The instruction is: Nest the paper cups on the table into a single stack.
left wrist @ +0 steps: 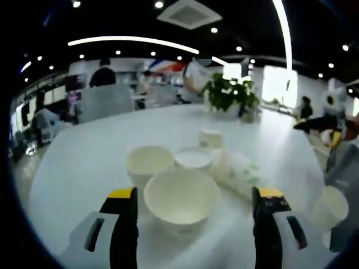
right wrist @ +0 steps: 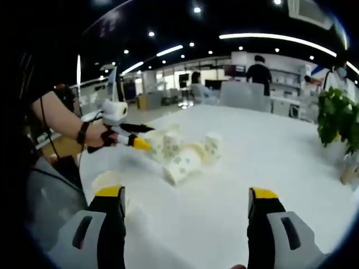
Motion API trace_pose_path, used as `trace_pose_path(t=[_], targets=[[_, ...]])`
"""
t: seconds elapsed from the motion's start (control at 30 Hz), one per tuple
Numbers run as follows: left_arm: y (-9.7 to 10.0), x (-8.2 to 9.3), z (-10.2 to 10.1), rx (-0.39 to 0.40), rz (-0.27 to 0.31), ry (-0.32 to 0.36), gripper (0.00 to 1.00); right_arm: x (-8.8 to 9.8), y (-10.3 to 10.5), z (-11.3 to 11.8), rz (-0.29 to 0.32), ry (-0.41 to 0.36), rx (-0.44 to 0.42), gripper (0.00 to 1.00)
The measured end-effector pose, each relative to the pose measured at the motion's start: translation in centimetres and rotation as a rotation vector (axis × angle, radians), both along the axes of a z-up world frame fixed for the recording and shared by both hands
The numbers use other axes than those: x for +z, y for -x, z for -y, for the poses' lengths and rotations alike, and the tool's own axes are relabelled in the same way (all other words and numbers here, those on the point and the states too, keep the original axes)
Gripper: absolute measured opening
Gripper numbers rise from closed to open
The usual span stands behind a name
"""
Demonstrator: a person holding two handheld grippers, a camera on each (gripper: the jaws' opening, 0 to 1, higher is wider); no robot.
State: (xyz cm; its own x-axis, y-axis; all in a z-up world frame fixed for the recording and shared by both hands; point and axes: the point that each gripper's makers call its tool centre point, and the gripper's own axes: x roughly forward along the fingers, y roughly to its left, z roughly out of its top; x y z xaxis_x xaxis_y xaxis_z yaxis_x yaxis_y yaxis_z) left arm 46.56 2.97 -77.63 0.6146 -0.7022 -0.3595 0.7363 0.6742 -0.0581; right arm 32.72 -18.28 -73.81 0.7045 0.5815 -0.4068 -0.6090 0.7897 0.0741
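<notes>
Looking along left gripper (left wrist: 193, 210), jaws spread wide, nothing between them, hovering over round white tabletop (left wrist: 84, 157). Just ahead: cluster of upright white paper cups, mouths open — nearest wide cup (left wrist: 180, 197) sitting between the jaw tips, second cup (left wrist: 148, 163) behind-left, third (left wrist: 193, 159) behind-right, touching or nearly so. Small white cup stack (left wrist: 211, 139) further back, beside a crumpled white-green wrapper (left wrist: 238, 171). One more pale cup (left wrist: 331, 206) at far right.

In right gripper view: right gripper (right wrist: 186, 204) also spread, empty, well back from a group of tipped-over cups w/ green dots (right wrist: 182, 157) lying on their sides mid-table. Left gripper's yellow tip reaching at that group from the left, held by a hand (right wrist: 98, 134). Another pale cup (right wrist: 107, 180) just beside right gripper's left jaw.

Risks, as judgement: thin paper walls prob. crush if squeezed hard; light cups likely to tip or skid on smooth glossy top when nudged; cups on sides may roll; close-packed neighbours easy to knock while closing on one. Tapered shape should nest OK if aligned mouth-up; a tilted entry could jam rim on rim.

Potted green plant (left wrist: 230, 92) at far table edge.
</notes>
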Motion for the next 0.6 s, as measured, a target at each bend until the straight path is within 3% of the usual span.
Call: trace_pose_path(t=[0.33, 0.6], targets=[[-0.12, -0.95, 0.43, -0.006, -0.022, 0.007, 0.74, 0.51, -0.20, 0.26, 0.012, 0.006, -0.004, 0.88], [-0.69, -0.65, 0.65, 0.015, -0.007, 0.020, 0.67, 0.13, 0.39, 0.02, -0.004, 0.011, 0.007, 0.88]])
